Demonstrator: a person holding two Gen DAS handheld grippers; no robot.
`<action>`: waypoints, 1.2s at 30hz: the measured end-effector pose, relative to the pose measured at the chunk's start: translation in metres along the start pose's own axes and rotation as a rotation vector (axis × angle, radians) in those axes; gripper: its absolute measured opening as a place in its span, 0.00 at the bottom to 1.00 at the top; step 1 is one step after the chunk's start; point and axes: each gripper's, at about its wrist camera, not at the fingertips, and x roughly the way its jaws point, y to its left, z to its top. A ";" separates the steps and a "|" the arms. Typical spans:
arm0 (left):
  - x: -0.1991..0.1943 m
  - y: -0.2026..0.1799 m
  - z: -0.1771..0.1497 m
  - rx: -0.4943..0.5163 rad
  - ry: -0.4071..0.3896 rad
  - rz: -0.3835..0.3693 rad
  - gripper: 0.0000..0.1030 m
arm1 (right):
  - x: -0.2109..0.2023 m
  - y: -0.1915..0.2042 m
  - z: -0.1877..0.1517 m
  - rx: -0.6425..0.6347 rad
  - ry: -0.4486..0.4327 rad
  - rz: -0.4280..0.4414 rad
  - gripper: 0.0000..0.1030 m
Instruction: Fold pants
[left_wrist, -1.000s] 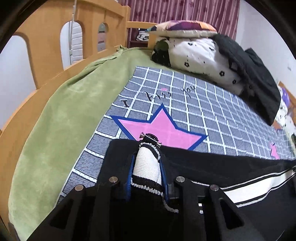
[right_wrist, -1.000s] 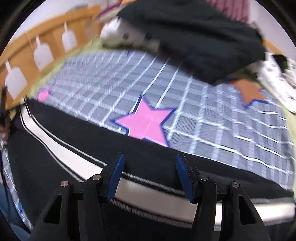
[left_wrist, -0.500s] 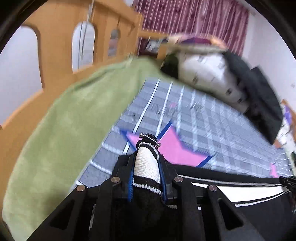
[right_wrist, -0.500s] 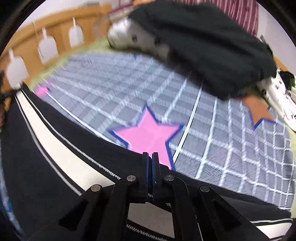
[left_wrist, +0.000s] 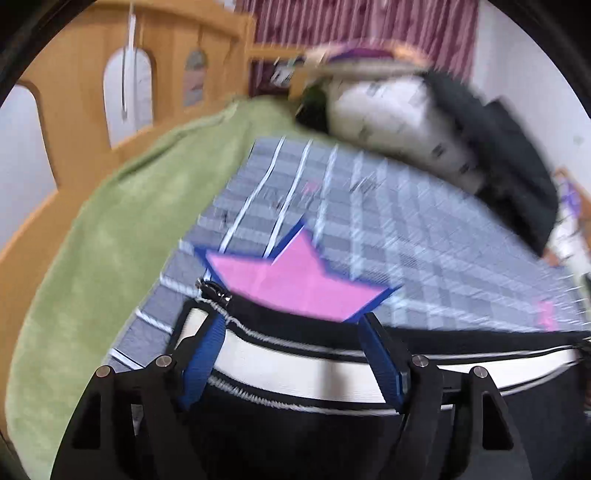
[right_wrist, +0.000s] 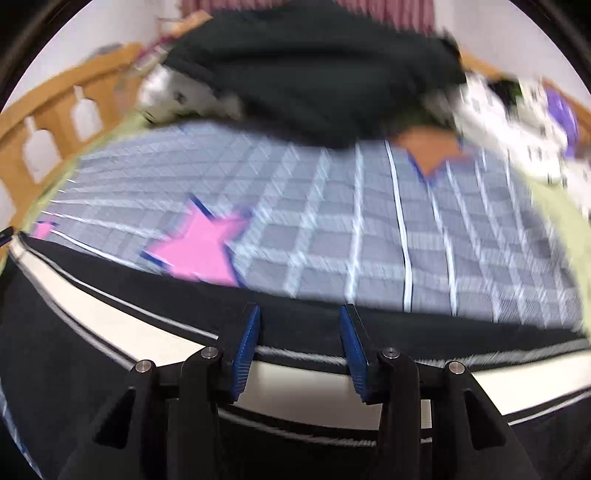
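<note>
Black pants (left_wrist: 295, 373) with a broad white side stripe lie stretched across the grey checked bedsheet (left_wrist: 406, 236), in front of its pink star (left_wrist: 295, 280). A small metal fastener (left_wrist: 214, 291) sits at their end. My left gripper (left_wrist: 291, 325) hovers over that end, jaws opening. The stripe lies flat between the blue pads (left_wrist: 203, 358), which do not pinch it. In the right wrist view the same pants (right_wrist: 110, 314) run along the lower frame. My right gripper (right_wrist: 299, 312) is over the stripe, jaws also opening, with cloth under the gap and nothing pinched.
A green blanket (left_wrist: 92, 258) covers the bed's left side beside a wooden rail (left_wrist: 74, 92). White patterned bedding (left_wrist: 399, 114) and a dark garment (right_wrist: 314, 74) are piled at the far end. An orange star (right_wrist: 428, 151) marks the sheet near that pile.
The left gripper was shut on the bunched pants end and has let go; the stripe now lies flat. The right gripper's jaws were apart, then shut, and are apart again. Both views have shifted.
</note>
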 end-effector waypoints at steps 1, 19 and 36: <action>0.019 0.000 -0.002 -0.002 0.047 0.033 0.68 | 0.002 -0.003 -0.003 0.012 -0.020 0.007 0.42; -0.120 -0.007 0.005 -0.084 -0.009 -0.092 0.69 | -0.127 0.039 0.015 0.171 -0.103 0.024 0.44; -0.241 -0.061 -0.048 -0.005 -0.040 -0.283 0.70 | -0.280 0.141 -0.020 0.054 -0.308 0.077 0.67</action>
